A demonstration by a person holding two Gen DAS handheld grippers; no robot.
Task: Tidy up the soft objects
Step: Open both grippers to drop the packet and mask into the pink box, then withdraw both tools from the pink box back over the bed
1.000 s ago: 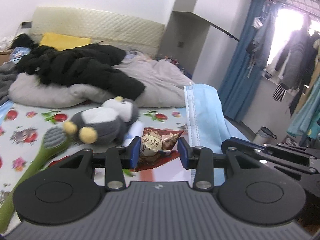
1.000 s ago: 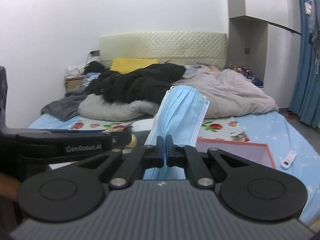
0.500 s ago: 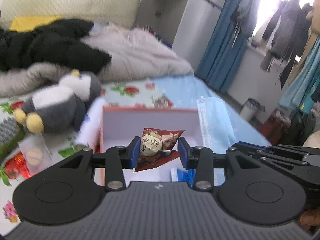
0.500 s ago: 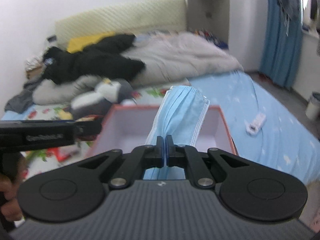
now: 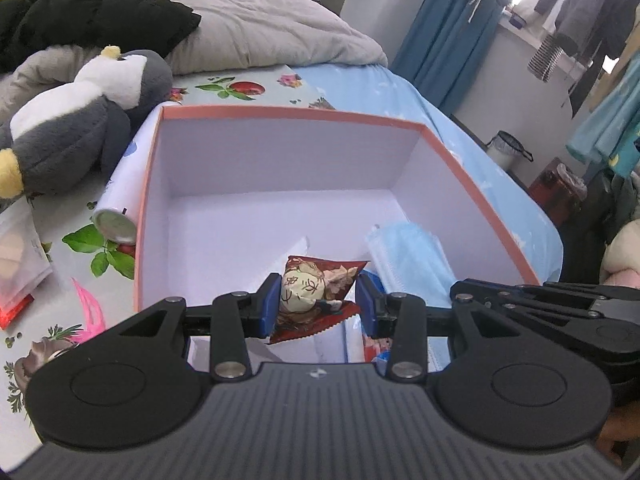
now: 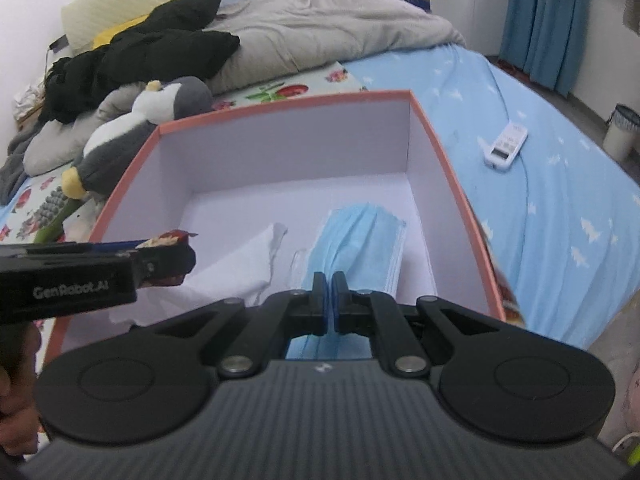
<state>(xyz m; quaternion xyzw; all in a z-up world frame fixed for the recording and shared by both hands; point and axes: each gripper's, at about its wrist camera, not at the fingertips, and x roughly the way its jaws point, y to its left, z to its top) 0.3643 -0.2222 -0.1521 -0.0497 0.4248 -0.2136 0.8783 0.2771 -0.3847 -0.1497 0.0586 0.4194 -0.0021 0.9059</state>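
Observation:
A pink-rimmed box [image 5: 288, 113] [image 6: 452, 172] with white inner walls sits on the bed. My left gripper [image 5: 317, 304] is shut on a red snack packet [image 5: 316, 292] and holds it low inside the box, near the front wall. My right gripper [image 6: 329, 298] is shut on a blue face mask [image 6: 362, 236], which drapes onto the box floor at the right. The mask [image 5: 412, 256] also shows in the left wrist view. A white cloth [image 6: 240, 268] lies on the box floor between them. A grey and white penguin plush [image 5: 76, 120] [image 6: 144, 128] lies left of the box.
A white can [image 5: 118, 204] lies against the box's left wall. A clear packet [image 5: 18, 256] and a pink item [image 5: 90, 312] lie at the left. A grey duvet [image 6: 320, 28] and black clothes [image 6: 152, 56] fill the far bed. A white remote [image 6: 506, 146] lies on the blue sheet.
Both grippers have dropped and tipped down into the box, still holding the packet and the mask. The mask, which hung free a second ago, now rests on the box floor.

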